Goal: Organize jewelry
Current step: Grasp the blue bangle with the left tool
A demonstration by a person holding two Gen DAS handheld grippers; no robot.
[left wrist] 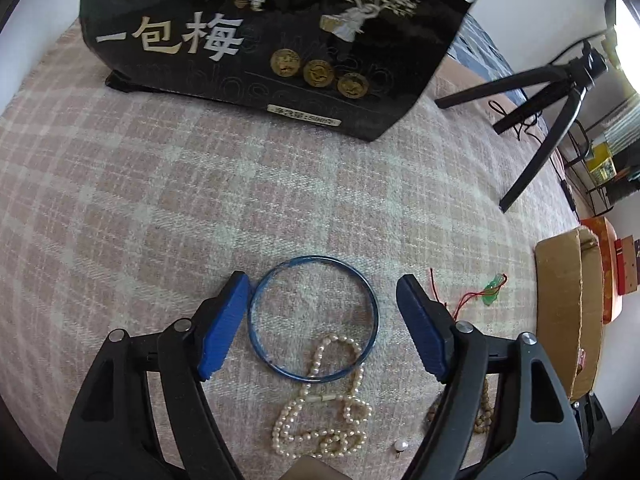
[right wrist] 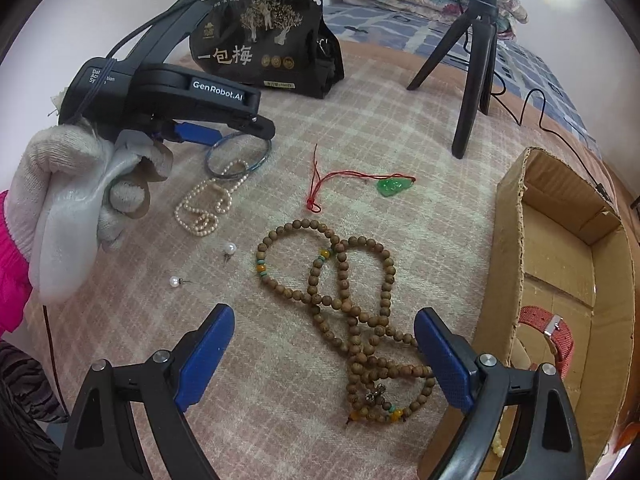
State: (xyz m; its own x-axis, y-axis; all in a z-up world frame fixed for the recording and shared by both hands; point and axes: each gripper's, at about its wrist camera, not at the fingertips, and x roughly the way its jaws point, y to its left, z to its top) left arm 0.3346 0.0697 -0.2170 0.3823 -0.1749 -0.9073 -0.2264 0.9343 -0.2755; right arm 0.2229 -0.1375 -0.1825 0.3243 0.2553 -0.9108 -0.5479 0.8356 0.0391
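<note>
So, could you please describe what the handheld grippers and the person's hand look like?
Both grippers, left gripper and right gripper, have black frames, silver pivot pins and blue textured pads. The left one's body reads GenRobot.AI in white, with a dark cable. The left hand wears a white knit glove and pink sleeve.

Bangle (left wrist: 313, 319): thin blue ring, flat on the plaid cloth.
Pearl strand (left wrist: 320, 412): cream, looped, partly over the bangle's near edge.
Wooden beads (right wrist: 348, 312): brown, coiled, right of bangle.
Jade pendant (right wrist: 393, 186): green, red cord, right of bangle.
Pearl studs (right wrist: 229, 249): two, near the strand.
</note>
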